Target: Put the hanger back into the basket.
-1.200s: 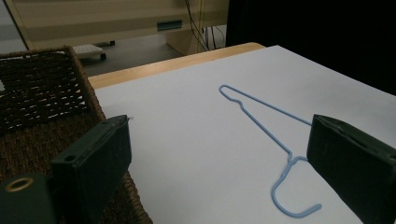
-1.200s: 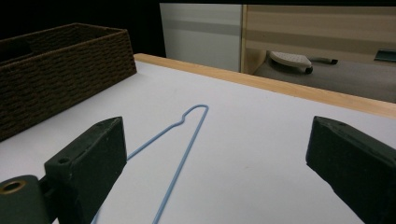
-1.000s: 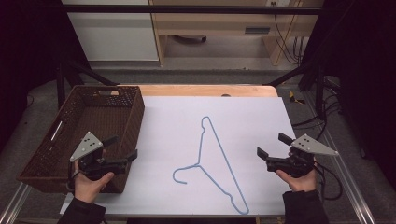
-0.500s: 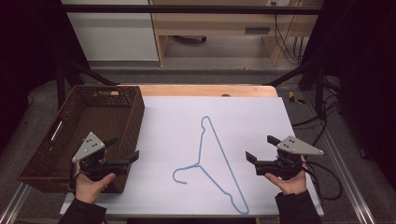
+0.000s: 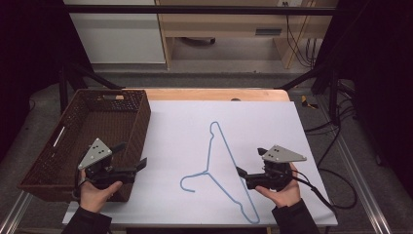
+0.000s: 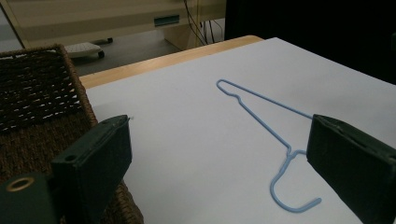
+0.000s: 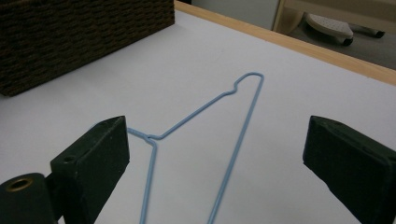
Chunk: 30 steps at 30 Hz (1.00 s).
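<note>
A light blue wire hanger [image 5: 206,172] lies flat on the white sheet, hook toward the near left. In the high view my left gripper [image 5: 131,155] stands open by the basket's near right corner, apart from the hanger. My right gripper [image 5: 249,161] is open just right of the hanger's long side, a little above the sheet. The left gripper view has the hanger [image 6: 289,150] between my open left gripper [image 6: 218,126] jaws, farther off. In the right gripper view the hanger [image 7: 149,137] lies close below my open right gripper [image 7: 217,126].
A dark brown wicker basket [image 5: 141,122] stands on the table's left side, its wall close to my left hand; it also appears as the basket [image 6: 37,88] and the basket [image 7: 84,28]. The wooden table edge [image 5: 214,94] runs along the back. Cables [image 5: 331,146] hang at the right.
My right gripper has moved left across the sheet, up to the hanger's long side. The left gripper and the hanger have stayed in place.
</note>
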Motion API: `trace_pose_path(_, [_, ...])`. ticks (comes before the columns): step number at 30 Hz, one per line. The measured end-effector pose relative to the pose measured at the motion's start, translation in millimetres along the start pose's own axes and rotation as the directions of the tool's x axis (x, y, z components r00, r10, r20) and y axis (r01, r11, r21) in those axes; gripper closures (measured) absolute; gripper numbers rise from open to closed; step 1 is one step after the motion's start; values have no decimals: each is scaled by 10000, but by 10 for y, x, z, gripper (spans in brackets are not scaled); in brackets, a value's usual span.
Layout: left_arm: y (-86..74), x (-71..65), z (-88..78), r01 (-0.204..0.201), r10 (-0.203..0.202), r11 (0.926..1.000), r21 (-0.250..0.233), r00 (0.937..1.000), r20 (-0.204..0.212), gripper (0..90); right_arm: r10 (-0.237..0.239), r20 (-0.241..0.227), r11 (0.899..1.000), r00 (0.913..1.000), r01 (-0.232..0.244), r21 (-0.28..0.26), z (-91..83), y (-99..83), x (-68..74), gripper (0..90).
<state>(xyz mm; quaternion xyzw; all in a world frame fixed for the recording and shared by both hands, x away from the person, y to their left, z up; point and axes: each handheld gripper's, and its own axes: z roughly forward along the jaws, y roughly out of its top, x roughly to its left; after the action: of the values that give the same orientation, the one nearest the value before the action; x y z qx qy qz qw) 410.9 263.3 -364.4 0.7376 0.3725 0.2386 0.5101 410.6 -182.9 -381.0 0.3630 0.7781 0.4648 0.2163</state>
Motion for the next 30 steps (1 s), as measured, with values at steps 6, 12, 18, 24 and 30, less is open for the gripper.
trace_pose_path(6, [4, -10, 2, -80, 80, 10000, 7, 10000, 39, 65, -97, -222, 9981, 9997, 110, 608, 167, -9, 126, 81])
trace_pose_path(12, [1, -18, 16, -88, 88, 10000, 37, 9999, 62, 65, -223, -417, 9939, 9989, 267, 1068, 324, -48, 230, 101])
trace_pose_path(18, [0, -29, 22, -139, 138, 9999, 76, 9999, 78, 66, -377, -604, 9856, 9975, 471, 1624, 487, -111, 336, 155])
trace_pose_path(24, [0, -40, 20, -143, 143, 9999, 37, 9998, 112, 66, -490, -653, 9746, 9967, 621, 2154, 637, -193, 406, 205])
trace_pose_path(30, [-2, -44, 24, -121, 120, 9999, 44, 9998, 130, 67, -512, -676, 9618, 9964, 674, 2654, 782, -288, 451, 246])
